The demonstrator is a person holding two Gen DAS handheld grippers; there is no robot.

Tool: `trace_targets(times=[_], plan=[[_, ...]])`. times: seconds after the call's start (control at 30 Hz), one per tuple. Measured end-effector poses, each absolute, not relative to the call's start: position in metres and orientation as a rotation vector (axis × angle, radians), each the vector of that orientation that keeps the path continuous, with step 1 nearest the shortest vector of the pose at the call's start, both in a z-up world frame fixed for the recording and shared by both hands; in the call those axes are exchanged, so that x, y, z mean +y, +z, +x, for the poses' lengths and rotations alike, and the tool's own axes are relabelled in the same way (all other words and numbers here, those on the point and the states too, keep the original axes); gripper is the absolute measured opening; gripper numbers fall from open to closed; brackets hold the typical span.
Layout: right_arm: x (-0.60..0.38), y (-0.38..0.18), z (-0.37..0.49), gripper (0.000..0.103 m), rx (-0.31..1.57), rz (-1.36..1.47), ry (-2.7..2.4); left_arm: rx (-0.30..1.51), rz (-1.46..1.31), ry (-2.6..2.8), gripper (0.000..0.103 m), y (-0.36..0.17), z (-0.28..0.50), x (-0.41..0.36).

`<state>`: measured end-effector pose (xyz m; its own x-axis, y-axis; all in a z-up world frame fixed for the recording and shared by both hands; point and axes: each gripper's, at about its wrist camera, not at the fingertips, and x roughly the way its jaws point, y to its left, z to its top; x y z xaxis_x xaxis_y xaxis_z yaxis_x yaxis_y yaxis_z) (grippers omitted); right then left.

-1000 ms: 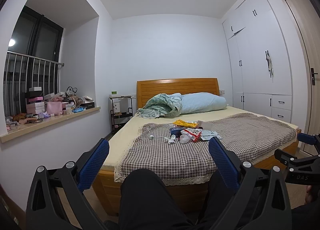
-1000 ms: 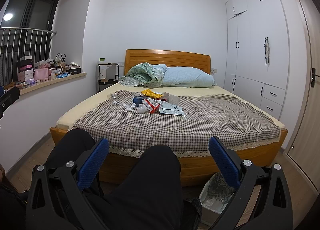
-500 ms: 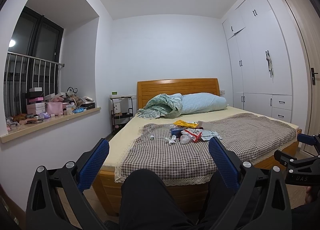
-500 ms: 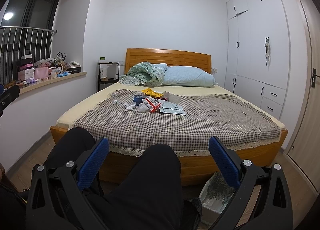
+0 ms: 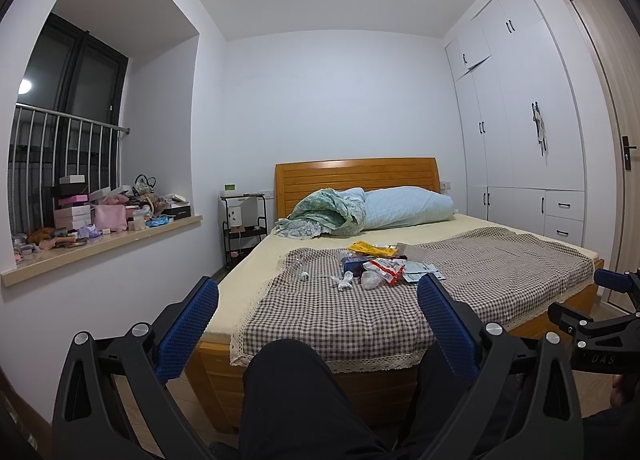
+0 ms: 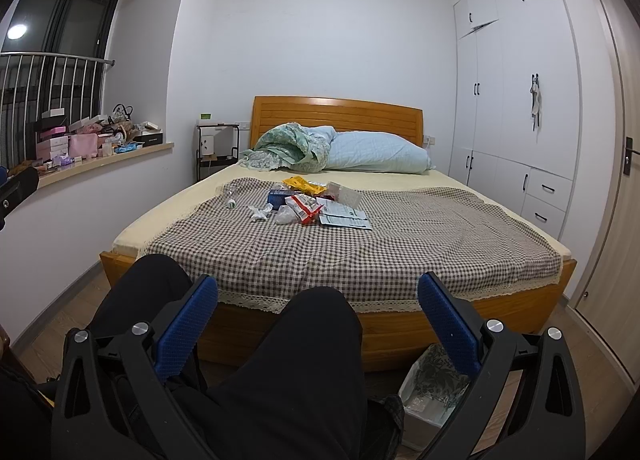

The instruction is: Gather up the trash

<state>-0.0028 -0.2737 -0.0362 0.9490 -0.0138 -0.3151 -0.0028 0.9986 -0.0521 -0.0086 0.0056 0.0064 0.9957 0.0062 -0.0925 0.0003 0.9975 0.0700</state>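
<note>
Left gripper (image 5: 318, 320): jaws held wide apart, nothing between them, well short of the bed (image 6: 400, 324).

Trash, clustered on the checked cloth (image 6: 400, 244) toward its headboard edge, left of centre: small bottle (image 6: 231, 203), crumpled tissue (image 6: 258, 213), red-and-white wrapper (image 6: 303, 209), yellow packet (image 6: 303, 184), printed sheet (image 6: 345, 217). All judged light; wrappers thin and crushable, best pinched at a raised fold.

Right gripper (image 6: 318, 320): jaws likewise apart, empty.

Lined bin (image 6: 430, 388): on the floor by the footboard.
</note>
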Motion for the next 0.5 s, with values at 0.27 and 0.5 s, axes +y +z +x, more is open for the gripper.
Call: trace_targets(times=[0.27, 0.5], plan=[[-0.2735, -0.0364, -0.0022, 0.096, 0.322, -0.052, -0.007, 0.095, 0.070, 0.001, 0.096, 0.0074, -0.0088, 0.0056], [-0.2734, -0.0381, -0.0025, 0.096, 0.328, -0.051, -0.006, 0.102, 0.066, 0.001, 0.096, 0.0065, -0.0053, 0.0061]])
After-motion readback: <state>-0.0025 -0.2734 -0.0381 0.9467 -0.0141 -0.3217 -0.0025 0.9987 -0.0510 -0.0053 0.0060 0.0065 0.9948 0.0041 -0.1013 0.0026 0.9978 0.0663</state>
